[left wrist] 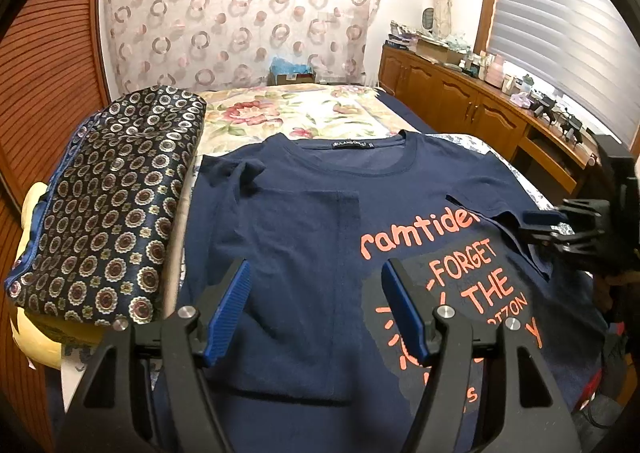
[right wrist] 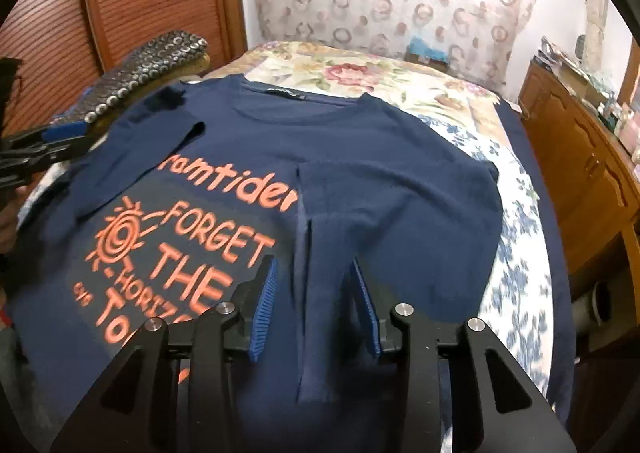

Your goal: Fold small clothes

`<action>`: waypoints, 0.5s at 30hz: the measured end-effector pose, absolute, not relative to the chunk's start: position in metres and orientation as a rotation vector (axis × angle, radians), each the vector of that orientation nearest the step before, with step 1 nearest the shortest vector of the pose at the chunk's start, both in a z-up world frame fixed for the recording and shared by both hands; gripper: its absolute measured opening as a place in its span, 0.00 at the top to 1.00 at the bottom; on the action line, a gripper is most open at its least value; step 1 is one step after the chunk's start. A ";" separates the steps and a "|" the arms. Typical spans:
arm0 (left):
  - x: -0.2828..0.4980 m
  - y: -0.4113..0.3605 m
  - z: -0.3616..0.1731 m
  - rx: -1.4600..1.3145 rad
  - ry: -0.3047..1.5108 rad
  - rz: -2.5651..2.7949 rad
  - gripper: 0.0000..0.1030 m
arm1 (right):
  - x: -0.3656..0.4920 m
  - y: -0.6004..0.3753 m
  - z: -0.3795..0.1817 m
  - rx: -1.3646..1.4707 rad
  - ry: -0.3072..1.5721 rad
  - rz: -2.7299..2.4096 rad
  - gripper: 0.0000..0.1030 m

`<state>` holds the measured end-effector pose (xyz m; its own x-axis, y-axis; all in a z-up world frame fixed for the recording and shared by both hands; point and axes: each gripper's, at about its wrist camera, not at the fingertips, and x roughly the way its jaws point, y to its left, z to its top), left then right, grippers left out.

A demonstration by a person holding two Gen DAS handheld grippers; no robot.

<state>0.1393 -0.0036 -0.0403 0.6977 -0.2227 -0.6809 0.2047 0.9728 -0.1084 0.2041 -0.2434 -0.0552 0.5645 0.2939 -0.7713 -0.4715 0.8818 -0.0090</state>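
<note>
Right wrist view: navy T-shirt (right wrist: 360, 173) lies flat on the floral bedspread (right wrist: 400, 73), its folded strip running 6-to-12 between the right gripper (right wrist: 316, 305)'s parted, empty jaws; left gripper (left wrist: 316, 309) also gapes

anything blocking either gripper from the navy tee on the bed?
Nothing visible. The left gripper and right gripper both hang open right over the navy T-shirt, no object between. The patterned folded cloth lies beside the shirt, off to one side, not on it.
</note>
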 end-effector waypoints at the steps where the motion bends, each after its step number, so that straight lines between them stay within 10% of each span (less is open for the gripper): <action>1: 0.139 -0.005 -0.041 -0.024 0.765 -0.240 0.35 | 0.209 -0.241 -0.059 -0.236 0.867 0.455 0.63; 3: 0.140 -0.006 -0.043 -0.017 0.771 -0.240 0.35 | 0.219 -0.234 -0.069 -0.273 0.898 0.446 0.64; 7: 0.142 -0.003 -0.043 -0.011 0.778 -0.228 0.35 | 0.225 -0.227 -0.072 -0.341 0.908 0.468 0.95; 12: 0.156 0.003 -0.040 -0.002 0.782 -0.210 0.35 | 0.229 -0.229 -0.055 -0.242 0.865 0.530 0.95; 15: 0.168 0.006 -0.037 0.007 0.785 -0.206 0.35 | 0.233 -0.229 -0.050 -0.206 0.865 0.570 0.73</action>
